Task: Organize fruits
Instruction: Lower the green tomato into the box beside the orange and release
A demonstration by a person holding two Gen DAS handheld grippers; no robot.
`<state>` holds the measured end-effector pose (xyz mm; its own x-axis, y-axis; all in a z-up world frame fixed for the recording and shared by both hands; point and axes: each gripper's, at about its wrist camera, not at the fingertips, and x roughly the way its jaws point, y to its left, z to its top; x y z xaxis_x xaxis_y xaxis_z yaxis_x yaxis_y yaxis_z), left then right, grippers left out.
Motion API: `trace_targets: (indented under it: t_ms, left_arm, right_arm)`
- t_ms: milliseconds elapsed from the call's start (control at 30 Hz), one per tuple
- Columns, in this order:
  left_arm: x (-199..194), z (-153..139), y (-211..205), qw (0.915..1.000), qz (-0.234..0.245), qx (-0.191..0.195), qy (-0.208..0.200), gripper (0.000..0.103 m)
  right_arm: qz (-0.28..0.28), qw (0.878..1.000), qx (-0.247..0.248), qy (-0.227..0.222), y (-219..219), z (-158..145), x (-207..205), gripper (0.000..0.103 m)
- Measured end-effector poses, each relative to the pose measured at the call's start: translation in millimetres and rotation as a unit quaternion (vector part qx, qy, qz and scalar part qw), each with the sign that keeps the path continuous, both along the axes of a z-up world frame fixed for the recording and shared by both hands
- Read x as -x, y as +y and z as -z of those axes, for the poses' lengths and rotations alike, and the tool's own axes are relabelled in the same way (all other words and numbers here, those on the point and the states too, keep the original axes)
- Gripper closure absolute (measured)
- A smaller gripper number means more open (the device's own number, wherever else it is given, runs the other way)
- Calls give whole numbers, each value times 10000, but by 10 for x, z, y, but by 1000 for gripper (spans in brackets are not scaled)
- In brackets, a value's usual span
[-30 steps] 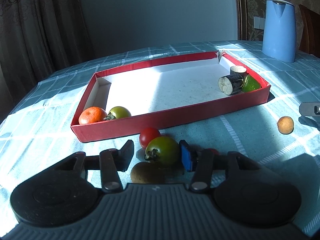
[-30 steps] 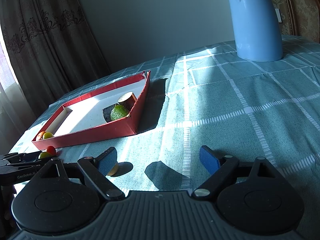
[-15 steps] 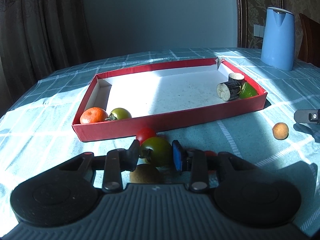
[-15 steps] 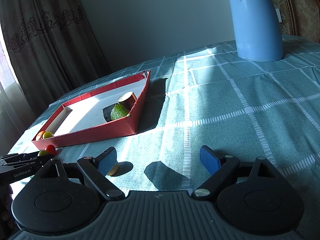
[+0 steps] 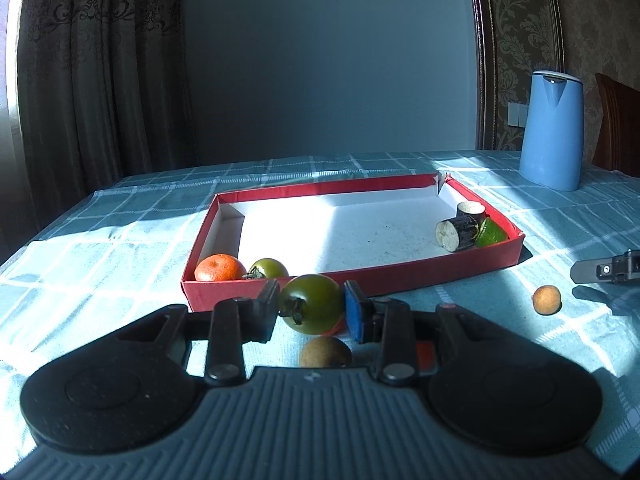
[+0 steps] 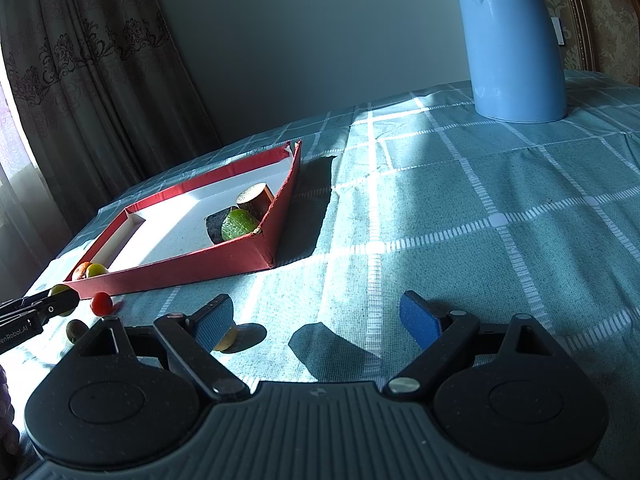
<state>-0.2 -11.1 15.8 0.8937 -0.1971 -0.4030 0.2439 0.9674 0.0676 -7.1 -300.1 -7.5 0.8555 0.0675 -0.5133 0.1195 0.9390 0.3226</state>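
**Green tomato gripped, roughly half the fruit still out**

Your left gripper [image 5: 311, 311] has just closed its jaws and is clamped on the round dark-green tomato [image 5: 310, 307], held just short of the near wall of the shallow red cardboard tray [image 5: 440, 278].

Already in the tray: an orange mandarin [image 5: 219, 268] and a smaller green tomato [image 5: 269, 268] in the near-left corner; two dark cut stem chunks [image 5: 458, 233] and a bright green lime wedge [image 5: 491, 233] at the right end.

Still on the checked teal tablecloth [image 6: 480, 208]: a small red cherry tomato [image 6: 100, 303], a brown kiwi-like fruit [image 5: 325, 354] and a small tan round fruit [image 5: 546, 299].

Your right gripper [image 6: 316, 318] hangs with jaws wide apart, empty, the tan fruit just beside its left finger.
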Motion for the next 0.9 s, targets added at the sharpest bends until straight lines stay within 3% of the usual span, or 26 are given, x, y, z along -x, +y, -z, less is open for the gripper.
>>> trace_targets:
  t_ms: [333,900]
  left_arm:
    - [-443,-280,17,9991,-391,-44,-146,71]
    - [-1330,-6,5,9898,-1205,-174,742,71]
  right_arm:
    - [-7,10000,19,7,4,6,-1,12]
    - [-17,10000,53,22,15,5,-4,12]
